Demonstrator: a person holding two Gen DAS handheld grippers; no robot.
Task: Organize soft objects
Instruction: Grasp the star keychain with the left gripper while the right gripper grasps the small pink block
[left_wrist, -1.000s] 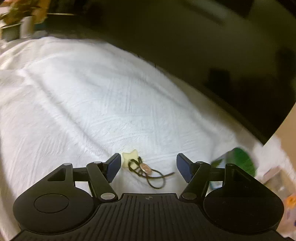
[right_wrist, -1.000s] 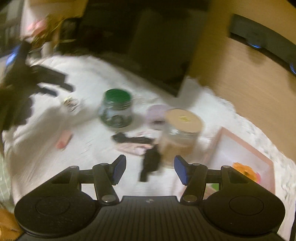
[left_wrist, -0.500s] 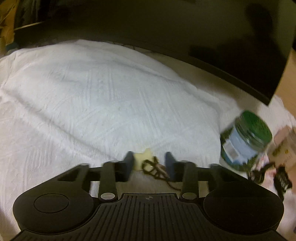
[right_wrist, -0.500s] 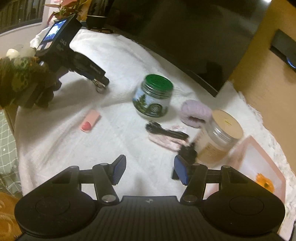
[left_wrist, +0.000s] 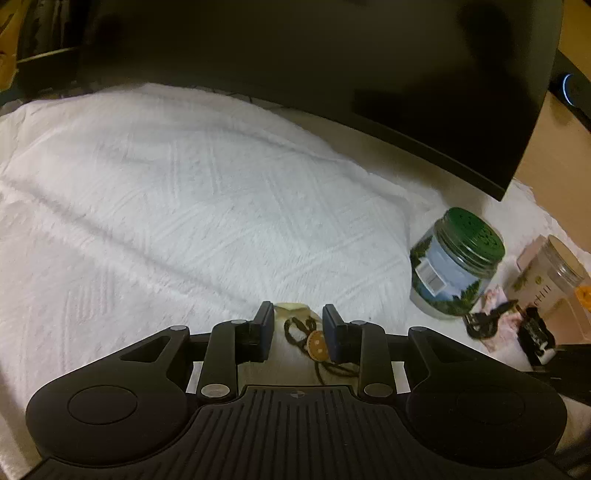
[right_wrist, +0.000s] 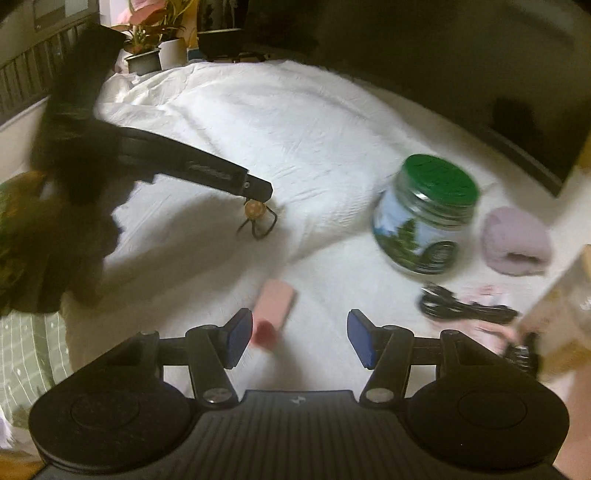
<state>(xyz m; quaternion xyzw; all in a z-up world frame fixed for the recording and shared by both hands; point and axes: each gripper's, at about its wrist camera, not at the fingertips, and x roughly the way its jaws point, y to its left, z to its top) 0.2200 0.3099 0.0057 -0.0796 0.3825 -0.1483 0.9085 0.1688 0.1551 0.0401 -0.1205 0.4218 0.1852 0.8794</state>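
Observation:
My left gripper (left_wrist: 297, 326) is closed around a small charm on a brown cord (left_wrist: 318, 341), with a pale star piece (left_wrist: 291, 308) just past the fingertips, on the white cloth (left_wrist: 184, 206). In the right wrist view the left gripper (right_wrist: 258, 190) shows with the charm (right_wrist: 255, 209) hanging under its tip. My right gripper (right_wrist: 297, 336) is open and empty, low over the cloth (right_wrist: 295, 122), with a pink soft block (right_wrist: 275, 308) just inside its left finger. A lilac fluffy roll (right_wrist: 515, 245) lies at the right.
A green-lidded jar (right_wrist: 424, 218) (left_wrist: 456, 266) stands mid-right. A black cable bundle (right_wrist: 461, 308) and pink fabric lie beyond it, beside a tan jar (left_wrist: 550, 288). A dark monitor (left_wrist: 332, 55) runs along the back. Potted plants (right_wrist: 155, 48) stand far left.
My left gripper closed from open onto the corded charm and lifted it slightly. My right gripper swung left and lower, bringing the pink block between its fingers.

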